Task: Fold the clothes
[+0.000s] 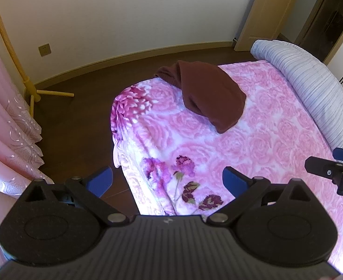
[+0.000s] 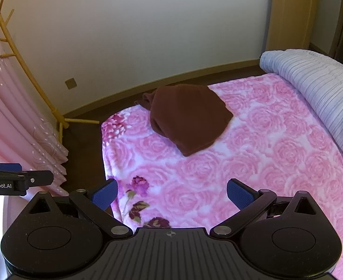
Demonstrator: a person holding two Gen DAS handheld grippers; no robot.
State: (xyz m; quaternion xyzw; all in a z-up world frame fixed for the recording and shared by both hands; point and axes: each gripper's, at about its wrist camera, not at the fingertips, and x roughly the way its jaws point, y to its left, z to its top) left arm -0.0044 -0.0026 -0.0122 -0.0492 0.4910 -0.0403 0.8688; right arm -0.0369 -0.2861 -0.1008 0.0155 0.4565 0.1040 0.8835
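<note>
A dark brown garment (image 1: 208, 91) lies folded in a compact bundle near the far corner of the bed, on the pink rose-patterned blanket (image 1: 264, 140). The right wrist view shows the same brown garment (image 2: 187, 119) on the blanket (image 2: 264, 158). My left gripper (image 1: 167, 182) hovers open over the near bed edge, well short of the garment, with nothing between its blue pads. My right gripper (image 2: 172, 196) is also open and empty, above the blanket. The right gripper's fingers enter the left view at its right edge (image 1: 330, 168); the left gripper shows at the left edge of the right view (image 2: 19, 177).
A rolled pale blue quilt (image 1: 311, 88) runs along the bed's right side. Dark floor (image 1: 82, 88) lies left of the bed. Pink curtains (image 1: 5, 126) and a yellow wooden coat stand (image 1: 31, 88) stand at the left. A wooden door (image 2: 285, 11) is at the back right.
</note>
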